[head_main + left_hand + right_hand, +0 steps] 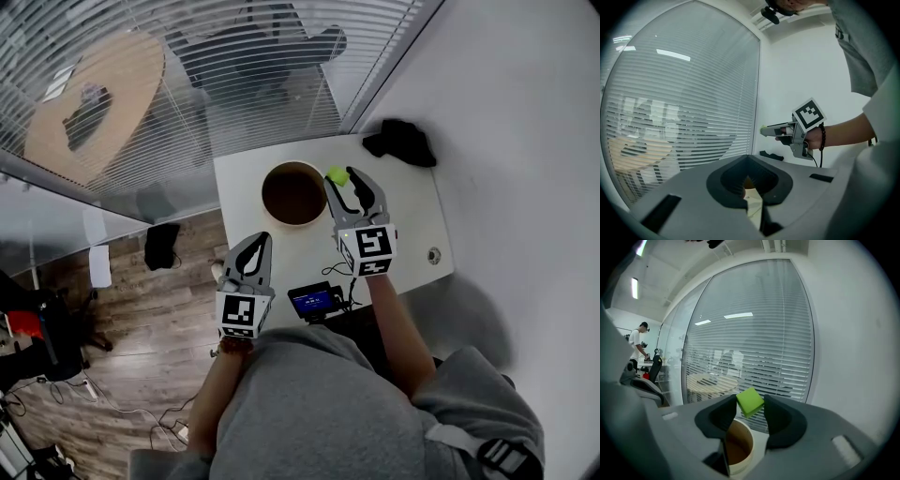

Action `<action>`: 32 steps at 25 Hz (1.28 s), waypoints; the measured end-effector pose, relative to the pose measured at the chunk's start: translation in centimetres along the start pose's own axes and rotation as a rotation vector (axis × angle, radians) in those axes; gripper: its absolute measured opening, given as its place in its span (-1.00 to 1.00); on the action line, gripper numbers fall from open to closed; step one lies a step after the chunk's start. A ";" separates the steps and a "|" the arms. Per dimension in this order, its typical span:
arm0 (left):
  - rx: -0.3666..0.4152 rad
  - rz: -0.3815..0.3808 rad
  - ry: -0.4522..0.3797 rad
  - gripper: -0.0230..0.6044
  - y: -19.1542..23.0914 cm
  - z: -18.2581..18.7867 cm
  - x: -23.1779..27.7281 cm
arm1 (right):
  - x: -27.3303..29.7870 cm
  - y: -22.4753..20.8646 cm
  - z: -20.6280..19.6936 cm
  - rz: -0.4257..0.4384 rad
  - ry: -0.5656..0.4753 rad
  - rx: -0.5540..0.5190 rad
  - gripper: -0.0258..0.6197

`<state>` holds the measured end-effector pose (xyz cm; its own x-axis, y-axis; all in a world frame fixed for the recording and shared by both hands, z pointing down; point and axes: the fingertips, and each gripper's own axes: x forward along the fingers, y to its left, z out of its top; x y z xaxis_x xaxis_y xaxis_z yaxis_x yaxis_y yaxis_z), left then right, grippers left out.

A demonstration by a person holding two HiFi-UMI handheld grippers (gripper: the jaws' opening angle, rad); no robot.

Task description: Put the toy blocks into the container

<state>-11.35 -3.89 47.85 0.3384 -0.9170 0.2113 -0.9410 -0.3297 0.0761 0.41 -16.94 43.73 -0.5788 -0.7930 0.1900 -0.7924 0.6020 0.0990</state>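
My right gripper (pixel 750 405) pinches a small lime-green toy cube (pixel 750 401), tilted, in the air beside the round beige container (pixel 740 464) near the white table's (pixel 412 225) far edge, and my left gripper (pixel 749 158) is pressed together.

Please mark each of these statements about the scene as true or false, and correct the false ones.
1. The right gripper holds a green block in its jaws. True.
2. The block lies inside the container. False: it is in the right gripper's jaws, up near the container's rim.
3. The left gripper holds a block too. False: its jaws are together, with nothing in them.
4. A black thing lies on the table, beyond the right gripper. True.
5. The container lies on its side. False: it stands upright, with its open top up.
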 end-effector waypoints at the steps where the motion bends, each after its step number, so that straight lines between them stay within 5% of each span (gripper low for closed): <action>1: -0.001 0.002 0.000 -0.90 0.1 0.0 0.0 | 0.1 0.5 0.0 0.009 0.001 0.000 -0.33; 32: -0.014 0.013 0.028 -0.90 1.1 -0.6 0.5 | 1.9 6.9 -1.7 0.124 0.052 -0.090 -0.32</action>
<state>-12.21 -4.59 48.63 0.3264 -0.9144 0.2394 -0.9452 -0.3148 0.0864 -5.84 -14.15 46.47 -0.6588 -0.7074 0.2559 -0.6934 0.7030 0.1583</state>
